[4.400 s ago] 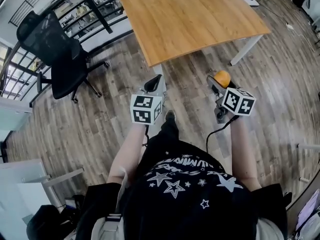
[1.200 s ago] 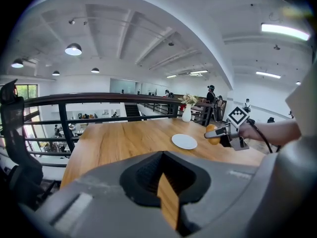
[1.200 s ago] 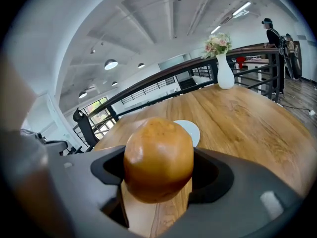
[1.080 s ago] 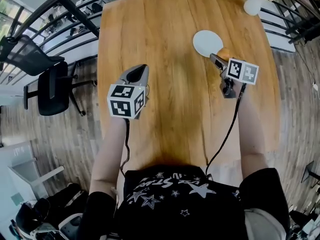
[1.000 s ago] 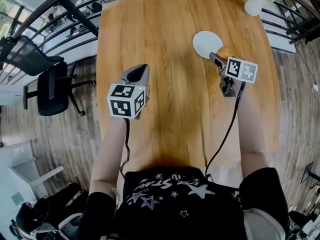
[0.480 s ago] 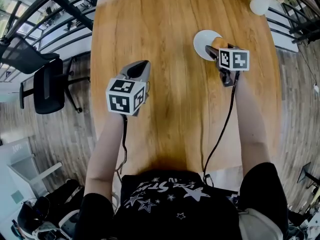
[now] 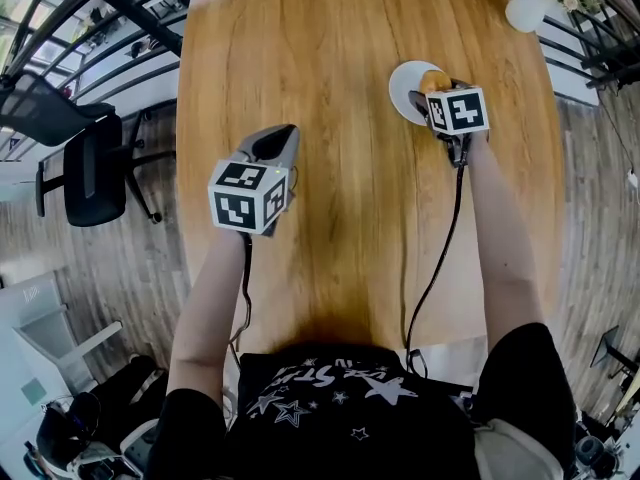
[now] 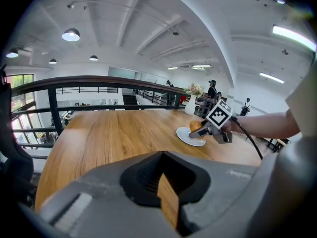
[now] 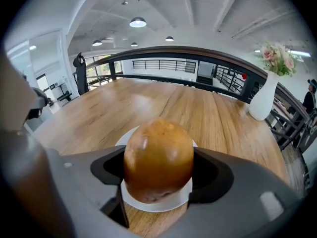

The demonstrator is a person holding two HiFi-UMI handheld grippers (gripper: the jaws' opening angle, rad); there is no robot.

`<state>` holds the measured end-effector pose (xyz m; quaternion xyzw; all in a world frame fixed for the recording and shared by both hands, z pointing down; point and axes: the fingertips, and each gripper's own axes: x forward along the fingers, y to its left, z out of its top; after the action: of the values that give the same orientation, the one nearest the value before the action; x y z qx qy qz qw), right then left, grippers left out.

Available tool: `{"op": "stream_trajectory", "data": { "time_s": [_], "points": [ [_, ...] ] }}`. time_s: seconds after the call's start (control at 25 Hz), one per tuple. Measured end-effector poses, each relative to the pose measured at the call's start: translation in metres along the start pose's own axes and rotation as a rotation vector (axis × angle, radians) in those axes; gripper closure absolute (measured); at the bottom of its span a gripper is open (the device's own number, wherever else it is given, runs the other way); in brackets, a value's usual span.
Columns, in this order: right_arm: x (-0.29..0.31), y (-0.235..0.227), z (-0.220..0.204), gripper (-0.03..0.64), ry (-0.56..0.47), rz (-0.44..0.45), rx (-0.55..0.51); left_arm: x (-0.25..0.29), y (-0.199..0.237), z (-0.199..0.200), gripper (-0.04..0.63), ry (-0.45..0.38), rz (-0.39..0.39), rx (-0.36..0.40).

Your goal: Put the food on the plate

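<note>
Food = a round bun [image 9: 158, 157], glossy golden-brown w/ a darker underside, upright & clamped at its sides btwn the jaws of the right gripper [image 7: 434, 90], directly over the plate; can't tell if its base touches. Plate [image 7: 402, 86] = small, round, white, lying flat on the wooden table [image 7: 300, 88], on the right half toward the far side. Its rim shows to the left of & below the bun.
</note>
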<state>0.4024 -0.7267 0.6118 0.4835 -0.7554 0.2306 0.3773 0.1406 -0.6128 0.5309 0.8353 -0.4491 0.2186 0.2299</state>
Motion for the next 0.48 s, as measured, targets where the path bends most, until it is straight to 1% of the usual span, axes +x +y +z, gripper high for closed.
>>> {"op": "stream_trajectory", "data": {
  "time_s": [0.16,0.48],
  "points": [
    [0.0066,0.0025,-0.0034,0.252,0.028,-0.033,-0.05,0.0002,0.0029,-0.0041,0.594,0.004,0.002,-0.009],
    [0.0067,0.005,0.003,0.25,0.015,-0.052,-0.071,-0.0018,0.0027,-0.0079,0.594,0.013,0.001,-0.018]
  ]
}}
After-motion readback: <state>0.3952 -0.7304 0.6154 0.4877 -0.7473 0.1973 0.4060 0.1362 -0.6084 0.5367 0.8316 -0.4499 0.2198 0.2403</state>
